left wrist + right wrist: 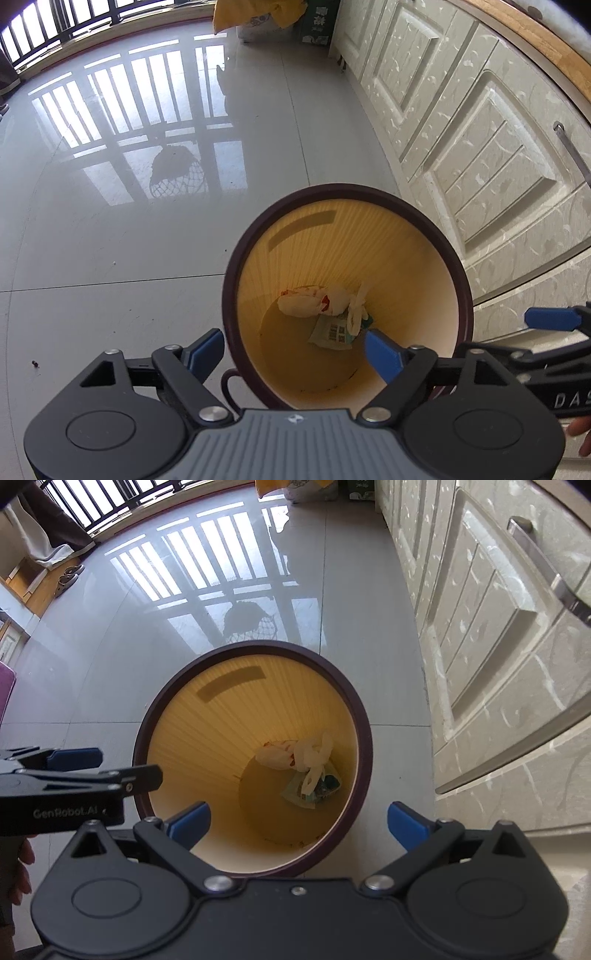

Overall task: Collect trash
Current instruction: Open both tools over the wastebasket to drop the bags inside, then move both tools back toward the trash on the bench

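Glossy floor tiles, cabinet alongside. Bin upright; trash lies at its bottom. Left gripper and right gripper hover above, jaws apart, empty. Risk: a finger knocking the rim, tipping the bin.

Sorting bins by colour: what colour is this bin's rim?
Dark maroon rim; right wrist view shows it best.

Glossy tiled floor, ribbed matt plastic bin, crumpled paper wrappers, embossed cabinet doors
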Motion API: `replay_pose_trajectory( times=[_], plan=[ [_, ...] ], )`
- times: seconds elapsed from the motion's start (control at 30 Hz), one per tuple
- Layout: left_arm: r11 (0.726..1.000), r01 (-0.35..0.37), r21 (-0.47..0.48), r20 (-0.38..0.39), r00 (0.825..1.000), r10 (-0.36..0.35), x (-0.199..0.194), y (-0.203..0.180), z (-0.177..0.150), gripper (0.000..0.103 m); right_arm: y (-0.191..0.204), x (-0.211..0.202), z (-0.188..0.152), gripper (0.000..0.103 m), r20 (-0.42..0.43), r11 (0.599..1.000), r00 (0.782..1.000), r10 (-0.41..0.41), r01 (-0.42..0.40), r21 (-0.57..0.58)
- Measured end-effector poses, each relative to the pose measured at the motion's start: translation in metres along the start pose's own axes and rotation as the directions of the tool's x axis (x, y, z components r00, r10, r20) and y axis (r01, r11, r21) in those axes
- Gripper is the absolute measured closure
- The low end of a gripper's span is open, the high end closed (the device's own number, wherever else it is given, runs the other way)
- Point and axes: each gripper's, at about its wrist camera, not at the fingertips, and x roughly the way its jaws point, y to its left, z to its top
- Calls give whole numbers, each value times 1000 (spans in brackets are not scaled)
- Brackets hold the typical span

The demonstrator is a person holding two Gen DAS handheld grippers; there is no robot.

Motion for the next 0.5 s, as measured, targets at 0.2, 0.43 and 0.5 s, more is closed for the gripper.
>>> replay_pose_trajectory(
  times=[0.2,0.43,0.5],
  plan=[
    [999,-38,-1,-6,999,38,-11,4,-2,5,3,-11,1,0,21,1000,999,-30,30,-2],
    [998,-65,3,-2,998,65,-30,6,-5,0,6,-29,0,0,53,999,997,-47,48,-10],
    [997,-72,-1,2,997,72,-36,6,-6,0,7,-36,-1,0,61,999,997,-50,51,-10]
  ],
)
